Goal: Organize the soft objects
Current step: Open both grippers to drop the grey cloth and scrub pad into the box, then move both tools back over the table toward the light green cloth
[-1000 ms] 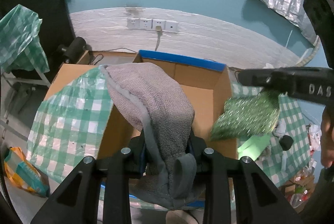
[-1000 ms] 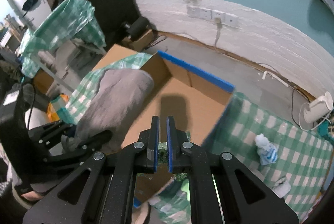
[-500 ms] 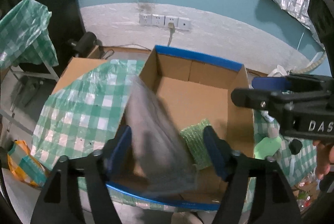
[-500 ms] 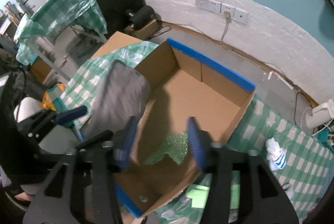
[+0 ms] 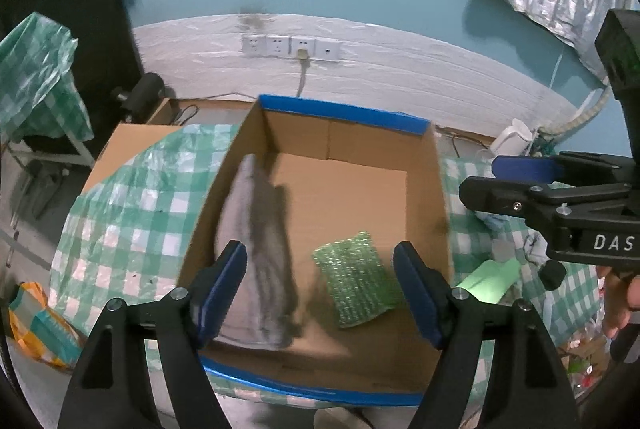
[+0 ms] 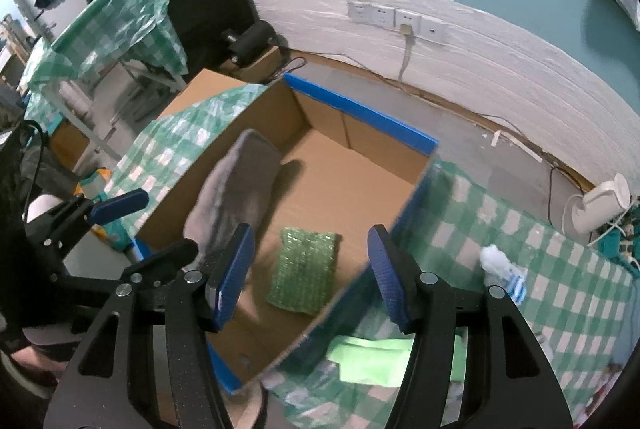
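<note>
An open cardboard box (image 5: 436,189) with blue-taped rims sits on a green checked tablecloth; it also shows in the right wrist view (image 6: 360,113). A grey towel (image 5: 256,245) lies along the box's left inner wall, blurred, also in the right wrist view (image 6: 236,189). A green bubble-wrap pad (image 5: 356,279) lies on the box floor, also in the right wrist view (image 6: 304,269). My left gripper (image 5: 320,293) is open and empty above the box's near edge. My right gripper (image 6: 310,271) is open and empty above the box's right side.
A light green cloth (image 6: 372,357) and a white and blue sock (image 6: 502,269) lie on the tablecloth (image 6: 520,309) right of the box. A white kettle (image 6: 600,205) stands at the far right. A wall with sockets (image 5: 292,47) is behind.
Both grippers opened. The left let go of the grey towel and the right let go of the green pad; both now lie in the box.
</note>
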Demonstrator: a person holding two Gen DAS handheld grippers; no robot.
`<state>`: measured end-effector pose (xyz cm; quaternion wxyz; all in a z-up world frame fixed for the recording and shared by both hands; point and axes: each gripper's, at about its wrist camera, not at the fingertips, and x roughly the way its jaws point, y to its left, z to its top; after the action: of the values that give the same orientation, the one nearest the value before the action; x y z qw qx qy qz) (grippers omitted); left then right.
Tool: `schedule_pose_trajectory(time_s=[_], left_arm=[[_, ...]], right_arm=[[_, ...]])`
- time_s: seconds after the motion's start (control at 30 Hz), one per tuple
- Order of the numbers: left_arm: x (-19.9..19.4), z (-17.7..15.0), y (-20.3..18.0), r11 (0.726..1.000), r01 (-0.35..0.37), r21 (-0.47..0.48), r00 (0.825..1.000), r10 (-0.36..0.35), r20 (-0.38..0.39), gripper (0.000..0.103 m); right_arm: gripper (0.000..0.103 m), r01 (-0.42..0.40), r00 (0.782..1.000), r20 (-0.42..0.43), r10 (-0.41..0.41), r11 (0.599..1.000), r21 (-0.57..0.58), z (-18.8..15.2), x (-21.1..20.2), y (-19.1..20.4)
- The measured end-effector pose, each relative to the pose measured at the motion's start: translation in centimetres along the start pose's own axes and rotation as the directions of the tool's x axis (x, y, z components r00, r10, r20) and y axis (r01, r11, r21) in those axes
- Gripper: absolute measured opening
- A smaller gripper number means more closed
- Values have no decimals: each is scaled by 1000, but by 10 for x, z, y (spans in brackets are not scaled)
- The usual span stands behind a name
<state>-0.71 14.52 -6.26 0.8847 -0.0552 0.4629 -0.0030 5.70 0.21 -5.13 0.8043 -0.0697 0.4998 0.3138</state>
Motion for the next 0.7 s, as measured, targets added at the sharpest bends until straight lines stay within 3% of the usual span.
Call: schedule_pose_trajectory(time_s=[0.7], left_arm=[[14,-12,-105,974,79,212,996,-72,-43,77]], right_arm=[[61,50,999,11,-53,986,161,-67,-39,-95]])
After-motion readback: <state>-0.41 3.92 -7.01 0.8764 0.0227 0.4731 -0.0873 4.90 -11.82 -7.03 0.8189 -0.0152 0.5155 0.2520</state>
